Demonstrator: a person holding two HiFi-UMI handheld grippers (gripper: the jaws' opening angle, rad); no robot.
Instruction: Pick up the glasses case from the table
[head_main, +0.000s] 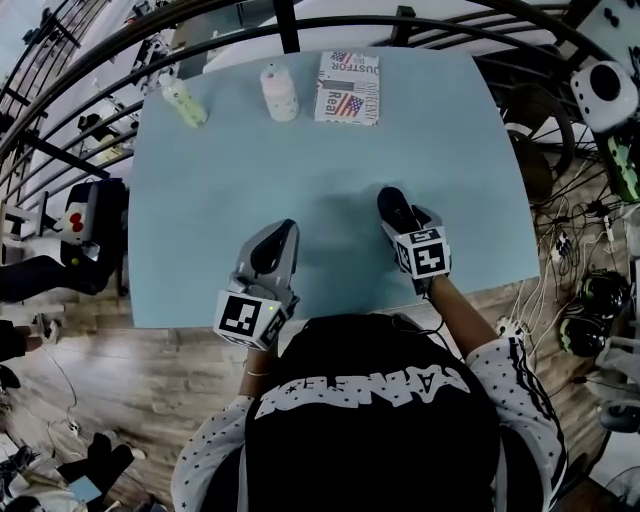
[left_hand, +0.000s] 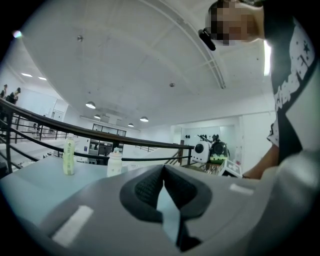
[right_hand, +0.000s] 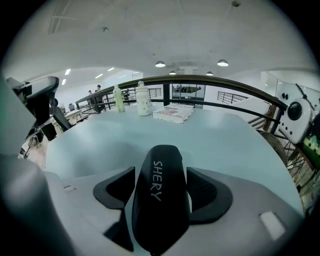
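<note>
Right gripper's (head_main: 398, 206) spread jaws flank the glasses case (right_hand: 160, 200); left gripper's (left_hand: 163, 175) jaws press together. Green bottle (head_main: 185, 103), white bottle (head_main: 279, 93) and booklet (head_main: 348, 88) stand well apart across the surface (head_main: 330, 170).

Black glasses case (right_hand: 160, 210), SHERY lettering, between right claw (right_hand: 161, 176)

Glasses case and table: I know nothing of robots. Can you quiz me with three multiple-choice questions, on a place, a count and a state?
1. Where is the black glasses case? A on the floor; B between the right tool's jaws; C under a book.
2. How many bottles stand on the table? A one; B two; C four.
3. How do the right tool's jaws stand? A apart; B pressed together; C clamped on a bottle.
Answers: 1 B, it lies between the pads; 2 B, one greenish and one pale; 3 A, gaps show either side of the case.
</note>
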